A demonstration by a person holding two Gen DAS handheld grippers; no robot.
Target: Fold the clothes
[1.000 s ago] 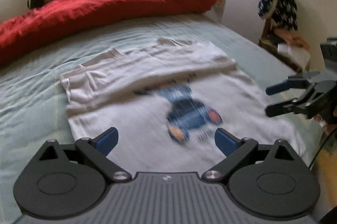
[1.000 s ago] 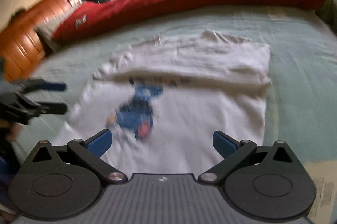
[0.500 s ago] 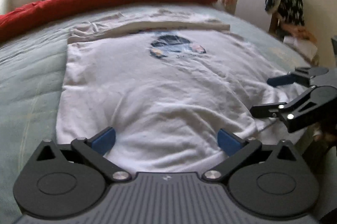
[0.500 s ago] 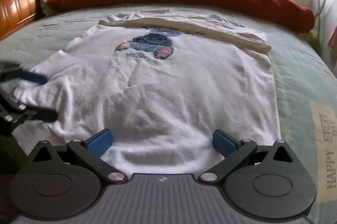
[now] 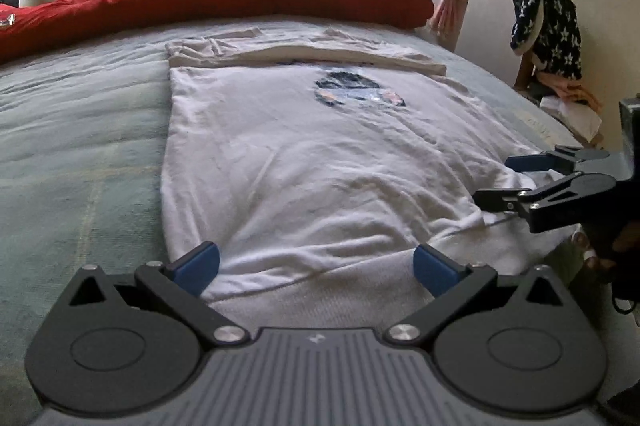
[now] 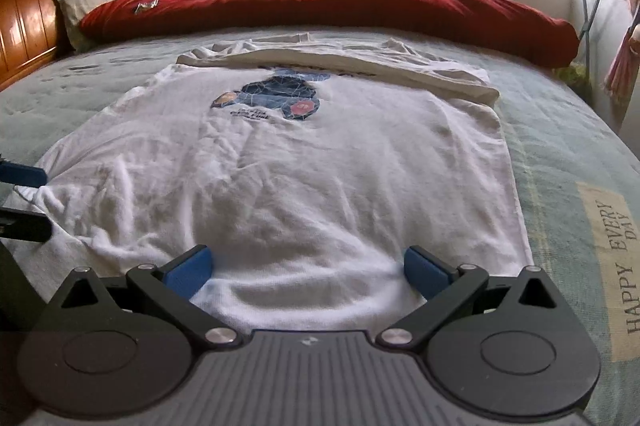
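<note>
Both tools stand wide open, holding nothing: left tool (image 5: 316, 264) and right tool (image 6: 306, 268) each low at the near edge of the white T-shirt (image 6: 304, 161). It runs lengthwise away across the bed (image 5: 80, 145), far end folded over, red duvet (image 6: 320, 5) beyond.

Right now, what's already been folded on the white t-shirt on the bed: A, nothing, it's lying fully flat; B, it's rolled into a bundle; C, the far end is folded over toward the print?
C: the far end of the white t-shirt lies doubled over, its folded edge just above the blue print.
</note>
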